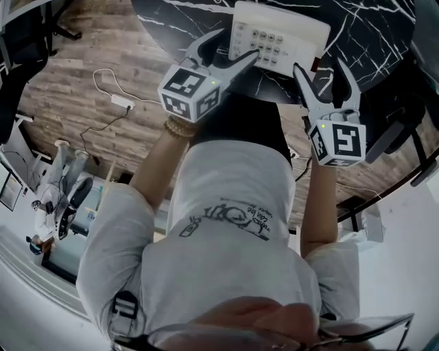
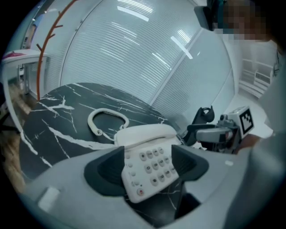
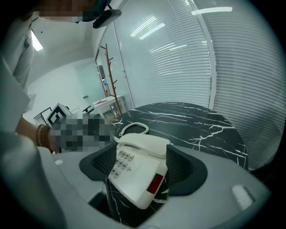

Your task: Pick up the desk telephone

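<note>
A white desk telephone with a keypad stands near the front edge of the round black marble table, its handset in the cradle. My left gripper is open, with the phone's near left corner between its fingers. My right gripper is open at the near right corner, beside a red patch. In the left gripper view the telephone fills the gap between the dark pads without being pressed. The right gripper view shows the telephone the same way. Its coiled cord lies behind it on the table.
The table's front edge runs just below the phone. On the wooden floor to the left lies a white power strip with a cable, beyond it an office chair. A coat stand and window blinds stand behind the table.
</note>
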{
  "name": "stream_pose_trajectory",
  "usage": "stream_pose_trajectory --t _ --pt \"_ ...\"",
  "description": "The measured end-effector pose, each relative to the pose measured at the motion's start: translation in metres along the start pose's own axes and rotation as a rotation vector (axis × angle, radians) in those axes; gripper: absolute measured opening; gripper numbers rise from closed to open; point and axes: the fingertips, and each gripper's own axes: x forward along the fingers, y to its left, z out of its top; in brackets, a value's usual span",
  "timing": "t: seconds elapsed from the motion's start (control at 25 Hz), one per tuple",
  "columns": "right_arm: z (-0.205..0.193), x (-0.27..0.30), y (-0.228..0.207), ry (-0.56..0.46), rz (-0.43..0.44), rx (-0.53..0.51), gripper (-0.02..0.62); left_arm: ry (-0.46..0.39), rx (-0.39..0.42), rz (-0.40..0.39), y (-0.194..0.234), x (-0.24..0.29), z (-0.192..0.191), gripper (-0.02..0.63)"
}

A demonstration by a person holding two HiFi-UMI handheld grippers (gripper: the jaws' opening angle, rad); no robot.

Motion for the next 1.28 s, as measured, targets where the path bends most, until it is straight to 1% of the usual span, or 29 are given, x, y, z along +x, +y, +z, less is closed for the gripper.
stream_pose_trajectory --t 0.12,0.2,0.28,0.36,0.48,0.72,0.8,0.84,0.92,1.0,1.28 --pt "-0.022 0.009 -0.008 0.014 -0.006 0.031 0.376 0.026 -0.026 0.017 0.010 0.009 -0.017 0.355" --pt "-0.034 0.015 -0.012 0.020 -0.005 0.047 0.390 0.041 -0.041 0.027 0.015 0.015 -0.027 0.403" --pt "-0.044 0.021 -0.014 0.028 0.001 0.063 0.405 0.050 -0.048 0.032 0.019 0.021 -0.035 0.421" --pt "-0.053 0.026 -0.014 0.036 0.009 0.078 0.413 0.053 -0.059 0.029 0.020 0.025 -0.041 0.426" --pt "-0.062 0.034 -0.014 0.044 0.019 0.092 0.417 0.054 -0.070 0.023 0.022 0.031 -0.048 0.426" --pt "-0.074 0.046 -0.014 0.058 0.034 0.110 0.416 0.043 -0.065 0.026 0.023 0.035 -0.048 0.422" --pt "-0.077 0.049 -0.014 0.065 0.037 0.112 0.416 0.046 -0.066 0.025 0.023 0.036 -0.048 0.405" --pt "-0.078 0.050 -0.014 0.066 0.038 0.112 0.416 0.048 -0.067 0.026 0.023 0.037 -0.048 0.387" --pt "-0.079 0.051 -0.014 0.064 0.043 0.110 0.393 0.053 -0.062 0.038 0.024 0.038 -0.049 0.380" --pt "-0.079 0.052 -0.013 0.059 0.049 0.111 0.382 0.057 -0.058 0.053 0.026 0.039 -0.050 0.357" --pt "-0.080 0.053 -0.013 0.052 0.059 0.118 0.374 0.066 -0.051 0.070 0.026 0.039 -0.050 0.348"
